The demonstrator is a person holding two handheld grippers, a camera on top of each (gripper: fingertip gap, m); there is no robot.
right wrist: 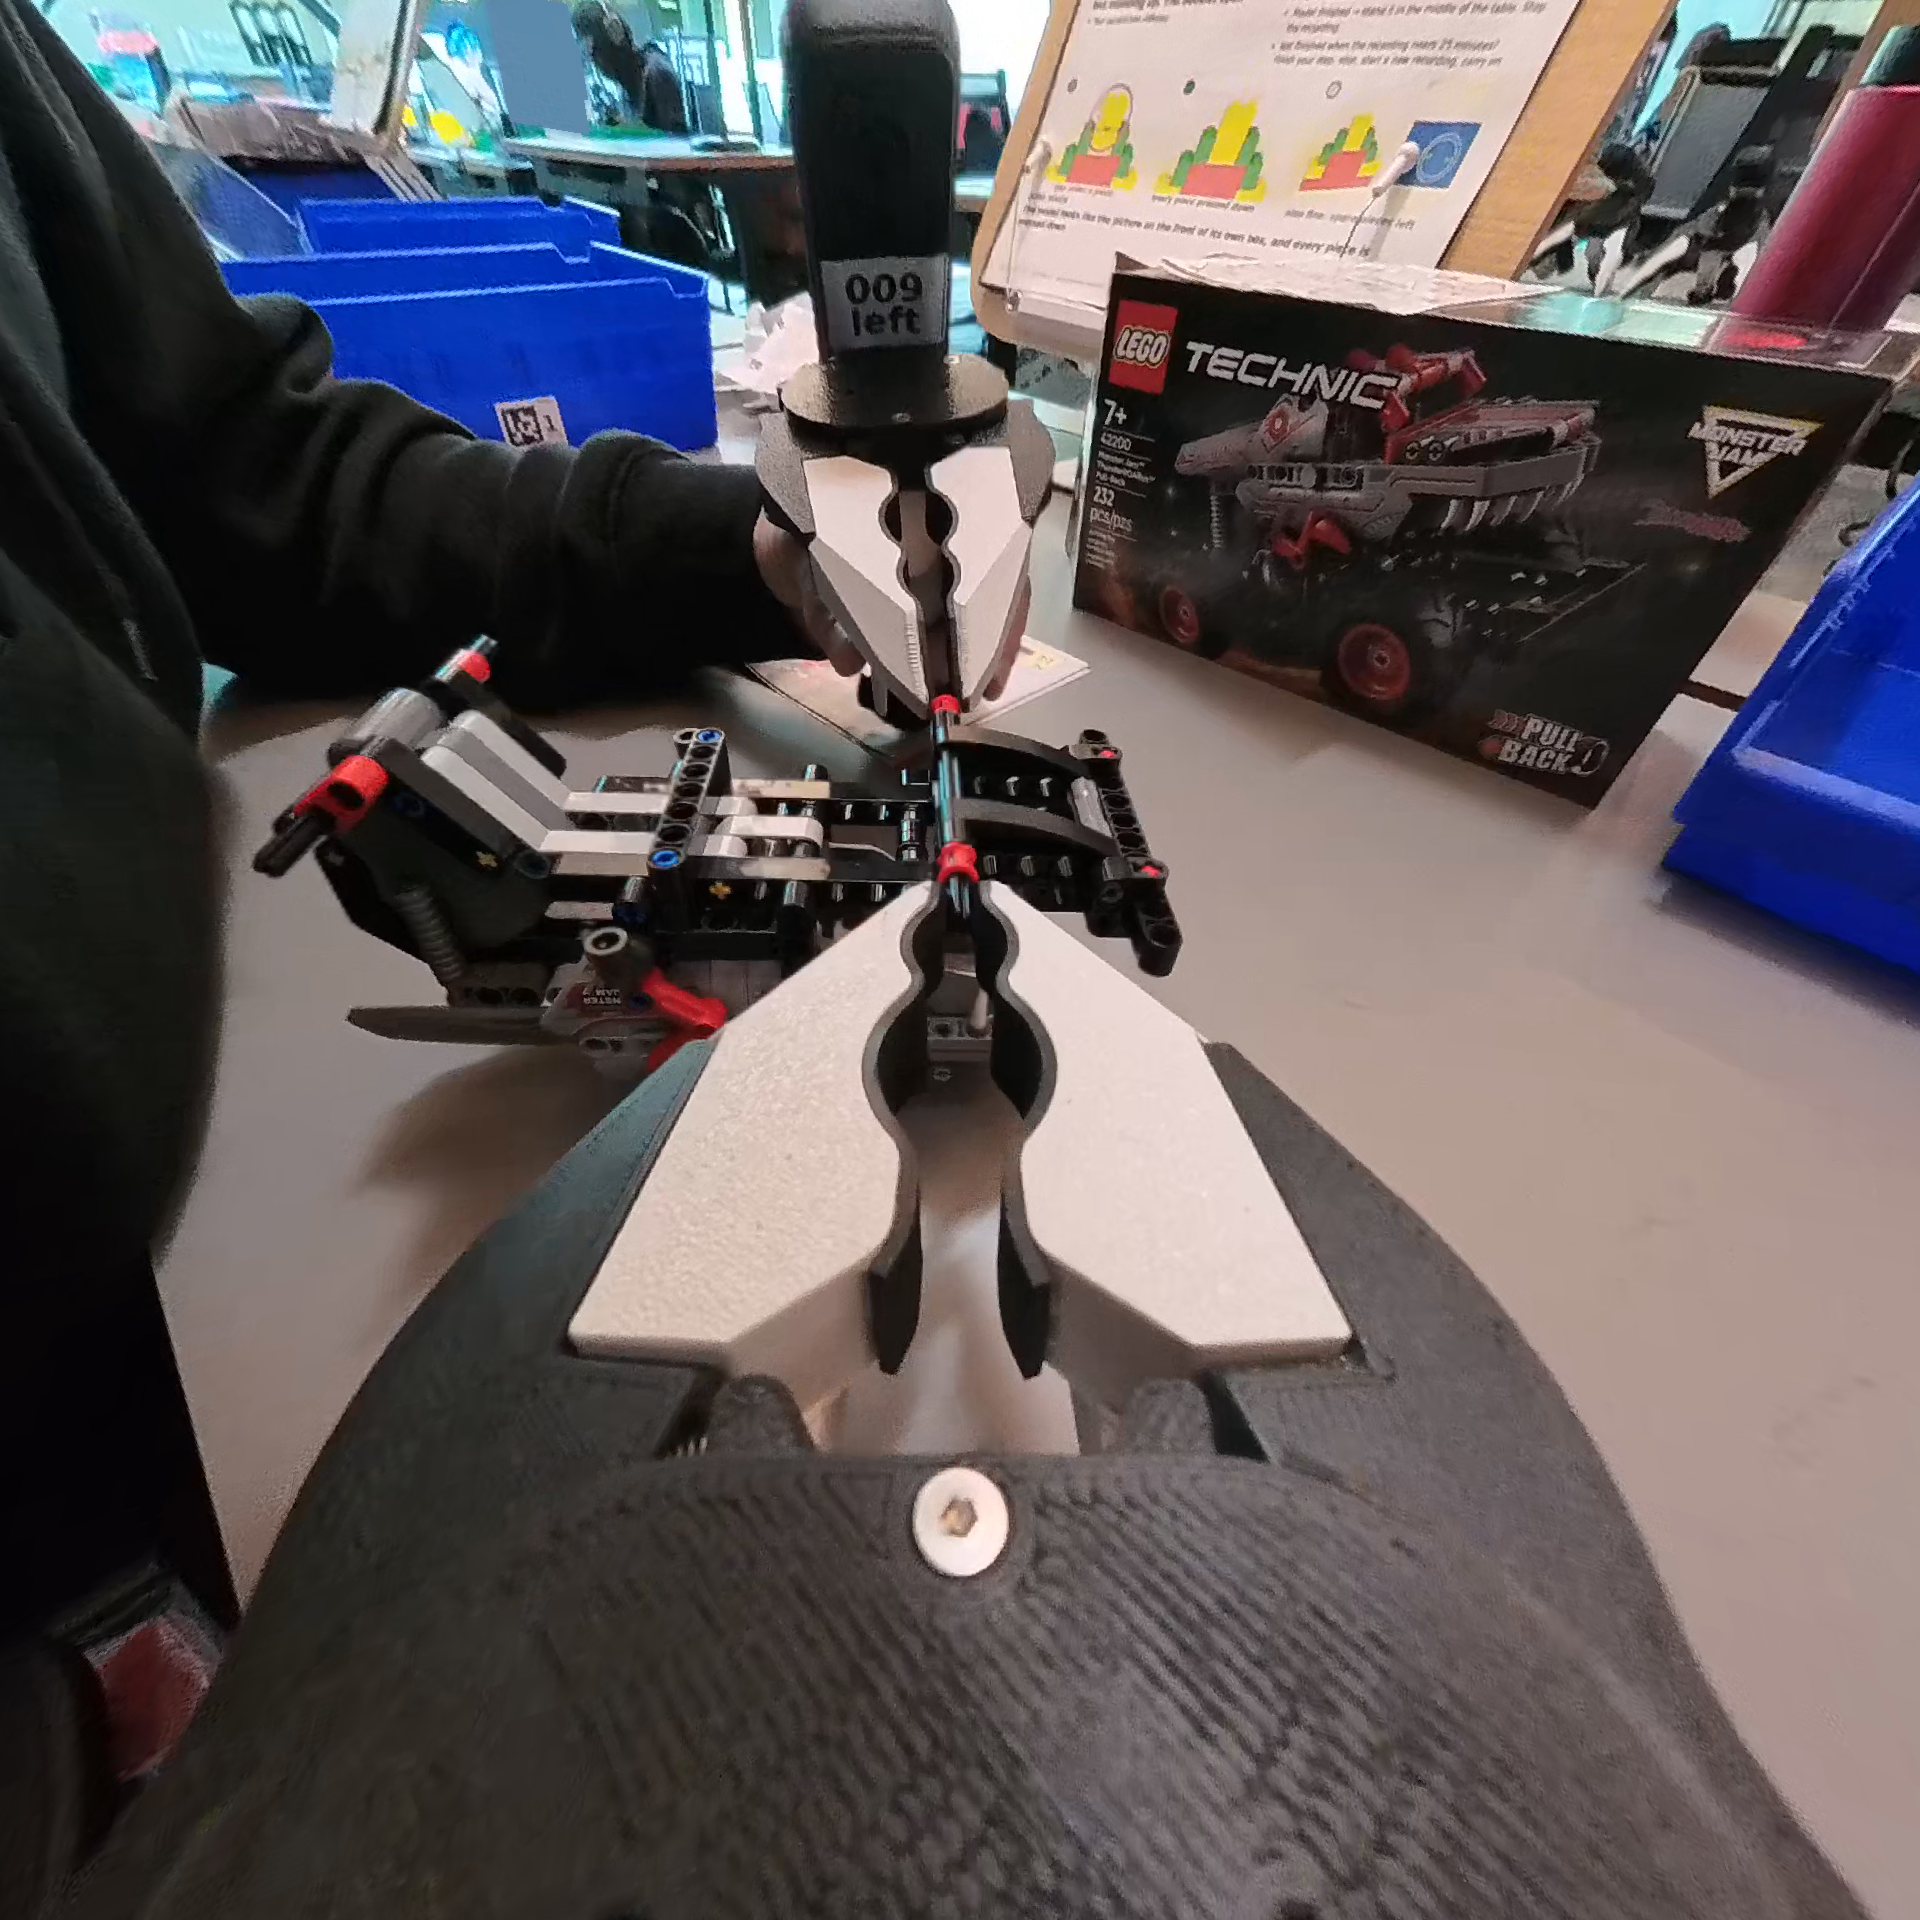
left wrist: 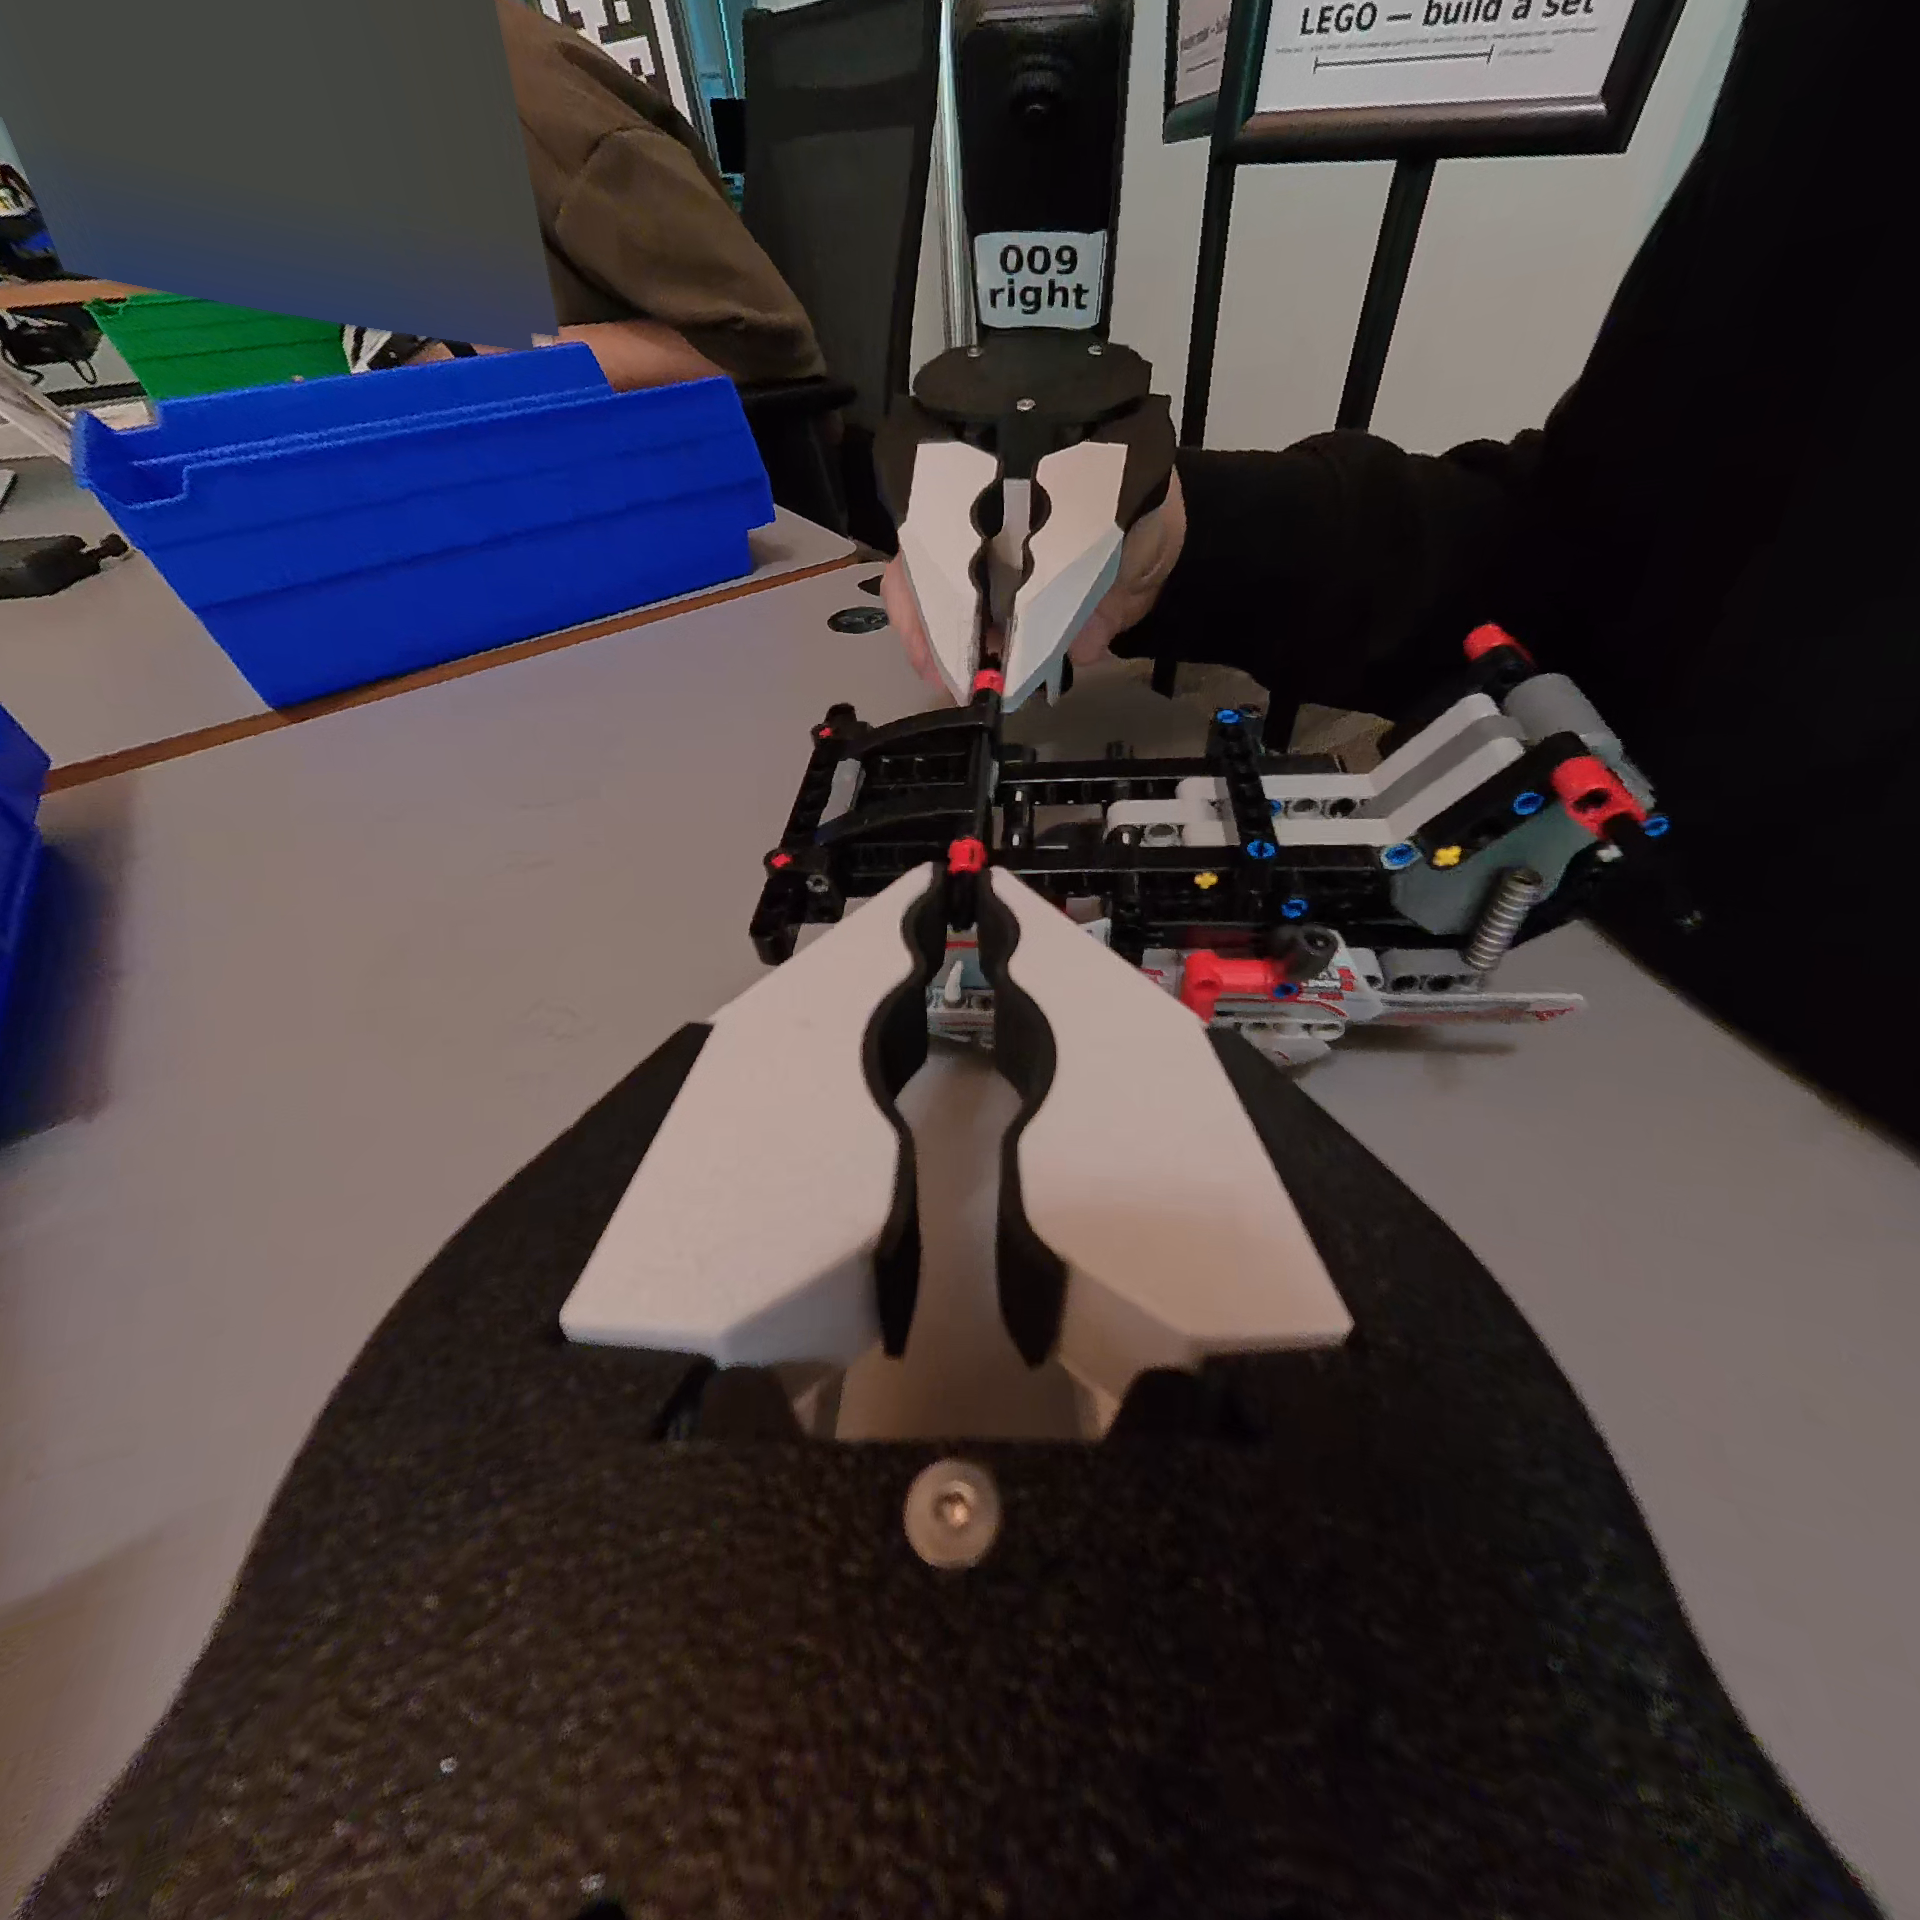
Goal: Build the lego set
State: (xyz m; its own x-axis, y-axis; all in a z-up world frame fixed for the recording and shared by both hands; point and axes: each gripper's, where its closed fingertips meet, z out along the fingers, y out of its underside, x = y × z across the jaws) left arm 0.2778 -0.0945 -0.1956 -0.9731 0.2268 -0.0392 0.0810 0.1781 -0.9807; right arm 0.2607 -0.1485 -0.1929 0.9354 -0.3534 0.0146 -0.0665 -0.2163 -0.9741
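Note:
A partly built lego chassis (left wrist: 1143, 831), black and grey with red and blue pins, lies on the grey table (left wrist: 416, 935). It also shows in the right wrist view (right wrist: 727, 831). A black axle (left wrist: 982, 769) with a red bush at each end runs across its frame. My left gripper (left wrist: 961, 899) is shut on the axle's near end, just behind one red bush (left wrist: 966, 855). My right gripper (left wrist: 987, 670) faces it and is shut on the far end. In the right wrist view my right gripper (right wrist: 956, 904) pinches the axle (right wrist: 945, 790), with the left gripper (right wrist: 940, 696) opposite.
Stacked blue bins (left wrist: 436, 520) stand at the far left, with a framed sign on a stand (left wrist: 1434, 62) behind. The set's box (right wrist: 1455, 520) and another blue bin (right wrist: 1829, 748) stand to the right, and more blue bins (right wrist: 488, 301) and an instruction board (right wrist: 1247, 135) farther back. Black sleeves (right wrist: 416, 520) reach in. Left tips to right tips: about 7 cm.

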